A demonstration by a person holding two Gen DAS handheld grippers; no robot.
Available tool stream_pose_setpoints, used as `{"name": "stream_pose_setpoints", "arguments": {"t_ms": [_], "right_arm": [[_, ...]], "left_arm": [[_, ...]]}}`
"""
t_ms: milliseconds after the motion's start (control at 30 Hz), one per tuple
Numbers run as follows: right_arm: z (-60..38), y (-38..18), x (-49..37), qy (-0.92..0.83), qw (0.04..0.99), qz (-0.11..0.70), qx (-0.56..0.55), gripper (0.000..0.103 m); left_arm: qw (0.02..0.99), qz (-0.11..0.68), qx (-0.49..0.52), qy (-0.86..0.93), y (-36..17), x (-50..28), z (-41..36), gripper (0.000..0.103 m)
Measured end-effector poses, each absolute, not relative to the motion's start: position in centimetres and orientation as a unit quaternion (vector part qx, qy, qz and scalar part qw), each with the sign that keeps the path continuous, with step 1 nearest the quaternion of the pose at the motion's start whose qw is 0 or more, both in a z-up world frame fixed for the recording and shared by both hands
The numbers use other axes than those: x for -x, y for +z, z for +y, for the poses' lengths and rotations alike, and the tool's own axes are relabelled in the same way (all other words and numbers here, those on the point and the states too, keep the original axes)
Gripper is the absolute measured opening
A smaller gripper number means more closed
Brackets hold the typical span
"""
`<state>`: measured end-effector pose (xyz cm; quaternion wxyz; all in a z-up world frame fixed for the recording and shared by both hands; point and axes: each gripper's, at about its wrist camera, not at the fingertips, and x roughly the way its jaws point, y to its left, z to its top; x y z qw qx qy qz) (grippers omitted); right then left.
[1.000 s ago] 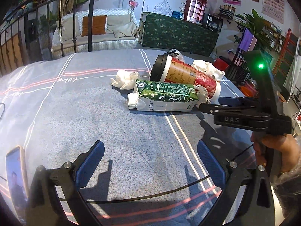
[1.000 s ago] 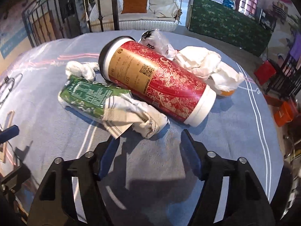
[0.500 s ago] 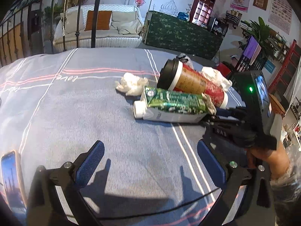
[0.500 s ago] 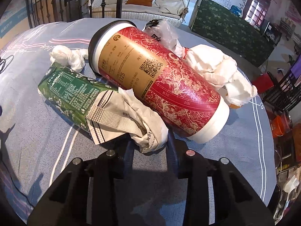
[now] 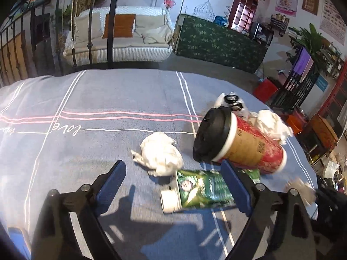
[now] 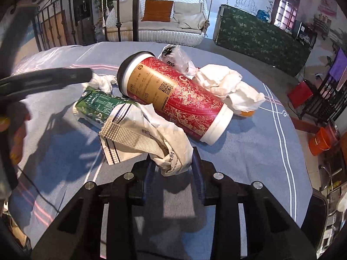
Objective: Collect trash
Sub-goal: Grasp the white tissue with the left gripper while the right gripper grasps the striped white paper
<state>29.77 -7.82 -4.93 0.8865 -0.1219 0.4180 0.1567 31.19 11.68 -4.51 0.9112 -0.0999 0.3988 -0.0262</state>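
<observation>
A red paper cup (image 6: 173,99) with a black lid lies on its side on the blue bedspread (image 6: 256,151); it also shows in the left wrist view (image 5: 240,145). A green carton (image 5: 201,191) lies in front of it, partly between my open left gripper's (image 5: 173,184) fingers. My right gripper (image 6: 173,169) is shut on a crumpled white paper wrapper (image 6: 151,138) that rests against the carton (image 6: 99,104). A crumpled tissue (image 5: 160,153) lies left of the cup. More white tissue (image 6: 229,86) and a clear plastic bag (image 6: 180,58) lie behind it.
The bed's right edge drops to the floor, where a red bin (image 6: 301,93) and an orange bucket (image 6: 323,140) stand. A metal bed frame (image 5: 112,21) and a white sofa (image 5: 121,36) are beyond the far edge. My left gripper's arm (image 6: 43,80) crosses the right wrist view.
My right gripper closed on the paper wrapper and lifted it slightly. My left gripper moved forward and right, bringing the carton's cap end between its fingers.
</observation>
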Motion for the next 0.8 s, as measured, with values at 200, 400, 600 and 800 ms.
{"name": "stream_pose_setpoints", "arguments": {"t_ms": [200,400,600,800], "right_arm": [[-8.8,-4.3,-28.4,0.153,0.893,0.412,0.099,0.033],[-9.7,-4.0,-27.6,0.141,0.901,0.402,0.079,0.033],[-10.7,-4.0,-27.3,0.131,0.906,0.398,0.057,0.033],[-11.7,-3.9,-26.5,0.126,0.910,0.392,0.041,0.033]], "left_arm": [[0.881,0.456,0.123,-0.010,-6.8,-35.4,12.6,0.078],[0.873,0.467,0.138,0.010,-7.9,-36.0,13.2,0.039],[0.900,0.413,0.139,0.023,-5.9,-33.2,13.2,0.032],[0.919,0.364,0.154,0.020,-2.9,-29.3,13.6,0.032]]}}
